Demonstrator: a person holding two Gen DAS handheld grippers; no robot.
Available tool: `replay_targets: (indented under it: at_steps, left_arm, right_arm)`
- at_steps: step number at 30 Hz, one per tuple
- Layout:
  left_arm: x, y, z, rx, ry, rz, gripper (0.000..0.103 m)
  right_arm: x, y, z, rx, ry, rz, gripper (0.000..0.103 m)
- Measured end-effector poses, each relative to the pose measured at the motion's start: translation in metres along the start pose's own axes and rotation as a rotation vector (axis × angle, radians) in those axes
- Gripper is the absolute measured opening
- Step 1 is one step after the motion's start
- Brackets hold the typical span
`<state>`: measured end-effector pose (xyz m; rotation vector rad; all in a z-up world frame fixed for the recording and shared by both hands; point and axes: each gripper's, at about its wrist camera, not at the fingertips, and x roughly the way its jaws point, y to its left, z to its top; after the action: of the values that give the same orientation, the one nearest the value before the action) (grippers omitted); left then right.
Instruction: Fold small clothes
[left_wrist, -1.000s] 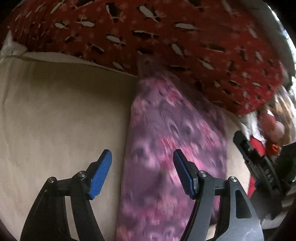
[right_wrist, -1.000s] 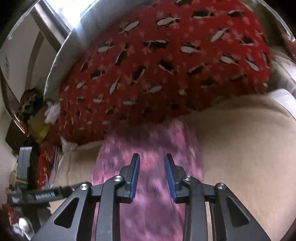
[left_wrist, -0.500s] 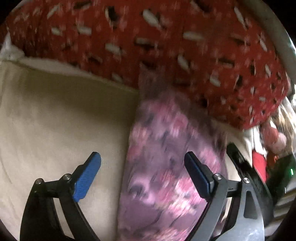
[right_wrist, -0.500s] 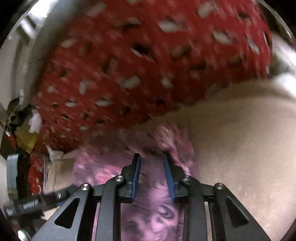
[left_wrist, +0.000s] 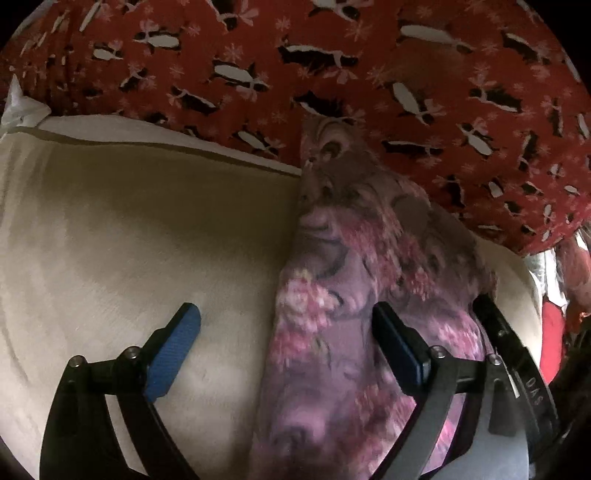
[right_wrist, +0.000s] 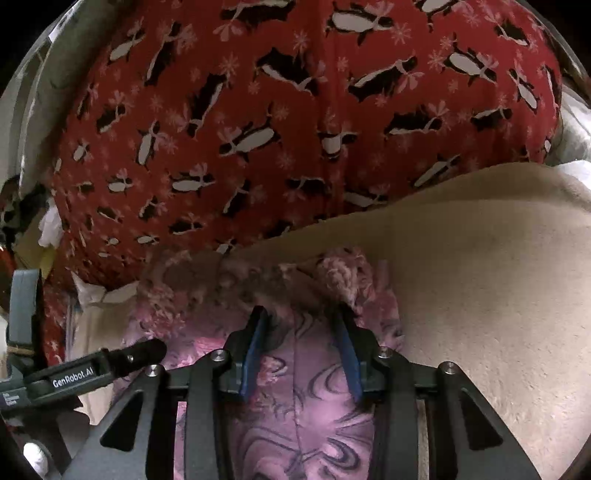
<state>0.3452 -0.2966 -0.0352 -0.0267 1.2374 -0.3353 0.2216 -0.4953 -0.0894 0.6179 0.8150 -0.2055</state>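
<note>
A purple and pink patterned garment (left_wrist: 354, 295) lies as a long bunched strip on the beige cushion (left_wrist: 129, 229). My left gripper (left_wrist: 286, 321) is wide open; its right finger hangs over the garment and its left finger over bare cushion. In the right wrist view the garment (right_wrist: 306, 424) runs under my right gripper (right_wrist: 301, 323). The right jaws stand partly open with the garment's ruffled far edge (right_wrist: 258, 284) between and just beyond the fingertips. I cannot tell whether they pinch the cloth.
A large red cushion with a penguin print (left_wrist: 332, 74) rises behind the garment; it also shows in the right wrist view (right_wrist: 295, 110). The left gripper's body (right_wrist: 85, 373) reaches in from the left. Clutter sits at the far right (left_wrist: 554, 314).
The left gripper has opened wider and dropped closer to the cushion. The right gripper has moved forward along the garment, its jaws opened slightly, and the garment's far end has bunched up.
</note>
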Motion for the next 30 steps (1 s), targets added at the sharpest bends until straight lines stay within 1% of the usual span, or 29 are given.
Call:
replay_targets:
  at_steps: [1, 2, 4, 6, 7, 8, 9, 10, 11, 12, 13, 14, 15, 16, 17, 18, 19, 20, 21, 22, 23, 24, 25, 26, 27, 28, 30]
  left_arm:
    - [-0.005, 0.001, -0.003, 0.005, -0.007, 0.003, 0.094]
    - [-0.011, 0.002, -0.007, 0.011, -0.018, 0.009, 0.094]
    - [-0.017, 0.003, -0.013, 0.023, -0.03, 0.015, 0.093]
    - [-0.019, 0.003, -0.018, 0.033, -0.038, 0.031, 0.094]
    - [-0.02, 0.003, -0.021, 0.035, -0.034, 0.036, 0.094]
    - [-0.022, 0.003, -0.027, 0.035, -0.03, 0.04, 0.094]
    - [-0.023, 0.004, -0.029, 0.036, -0.025, 0.045, 0.093]
    - [-0.026, 0.004, -0.031, 0.037, -0.022, 0.05, 0.093]
    - [-0.028, 0.003, -0.032, 0.044, -0.023, 0.052, 0.093]
    - [-0.028, 0.006, -0.032, 0.049, -0.029, 0.054, 0.093]
    - [-0.034, 0.007, -0.034, 0.054, -0.039, 0.061, 0.093]
    - [-0.037, 0.009, -0.038, 0.055, -0.047, 0.062, 0.093]
    - [-0.041, 0.012, -0.042, 0.051, -0.052, 0.059, 0.093]
    - [-0.042, 0.016, -0.047, 0.046, -0.051, 0.055, 0.093]
    - [-0.041, 0.02, -0.054, 0.039, -0.041, 0.049, 0.093]
    - [-0.038, 0.025, -0.062, 0.032, -0.019, 0.033, 0.094]
    - [-0.035, 0.029, -0.068, 0.023, 0.004, 0.01, 0.094]
    - [-0.034, 0.035, -0.074, 0.005, 0.026, -0.029, 0.094]
    - [-0.034, 0.043, -0.078, -0.017, 0.049, -0.079, 0.094]
    - [-0.033, 0.05, -0.08, -0.039, 0.076, -0.127, 0.094]
    - [-0.033, 0.061, -0.081, -0.077, 0.113, -0.197, 0.094]
    - [-0.032, 0.071, -0.082, -0.112, 0.134, -0.252, 0.093]
    - [-0.03, 0.08, -0.082, -0.141, 0.147, -0.292, 0.093]
    - [-0.028, 0.09, -0.081, -0.174, 0.162, -0.344, 0.093]
    - [-0.027, 0.095, -0.081, -0.19, 0.169, -0.375, 0.093]
    - [-0.026, 0.1, -0.079, -0.207, 0.177, -0.407, 0.093]
    - [-0.025, 0.098, -0.078, -0.215, 0.181, -0.442, 0.093]
  right_arm:
    - [-0.009, 0.002, -0.001, -0.001, -0.008, 0.031, 0.042]
    - [-0.017, 0.009, -0.005, -0.008, -0.015, 0.053, 0.043]
    - [-0.04, 0.018, -0.018, -0.054, -0.049, 0.124, 0.043]
    - [-0.057, 0.028, -0.034, -0.105, -0.073, 0.15, 0.043]
    - [-0.059, 0.031, -0.042, -0.125, -0.065, 0.138, 0.042]
    - [-0.054, 0.034, -0.049, -0.154, -0.034, 0.1, 0.043]
    - [-0.043, 0.037, -0.058, -0.198, 0.021, 0.047, 0.043]
    - [-0.045, 0.04, -0.065, -0.253, 0.002, 0.022, 0.043]
    - [-0.05, 0.042, -0.064, -0.266, 0.0, -0.003, 0.043]
    - [-0.055, 0.043, -0.062, -0.249, 0.011, -0.011, 0.043]
    - [-0.061, 0.041, -0.06, -0.221, 0.004, 0.014, 0.043]
    - [-0.071, 0.037, -0.061, -0.189, -0.021, 0.059, 0.044]
    - [-0.077, 0.035, -0.063, -0.178, -0.035, 0.069, 0.043]
    - [-0.08, 0.03, -0.069, -0.175, -0.035, 0.05, 0.046]
    - [-0.078, 0.025, -0.074, -0.18, -0.017, 0.029, 0.05]
    - [-0.069, 0.018, -0.082, -0.201, 0.035, 0.006, 0.05]
    - [-0.069, 0.017, -0.087, -0.218, 0.032, 0.012, 0.05]
    - [-0.074, 0.016, -0.087, -0.227, 0.026, 0.017, 0.05]
    - [-0.078, 0.016, -0.084, -0.218, 0.041, 0.019, 0.05]
    - [-0.084, 0.012, -0.078, -0.176, 0.051, 0.046, 0.05]
    - [-0.091, 0.006, -0.073, -0.125, 0.041, 0.083, 0.05]
    - [-0.099, -0.004, -0.067, -0.056, 0.014, 0.119, 0.05]
    - [-0.106, -0.021, -0.06, 0.035, -0.024, 0.14, 0.055]
    - [-0.107, -0.03, -0.057, 0.08, -0.035, 0.148, 0.066]
    - [-0.104, -0.046, -0.054, 0.148, -0.027, 0.153, 0.069]
    - [-0.096, -0.054, -0.052, 0.186, -0.004, 0.156, 0.069]
    - [-0.081, -0.062, -0.055, 0.221, 0.051, 0.193, 0.069]
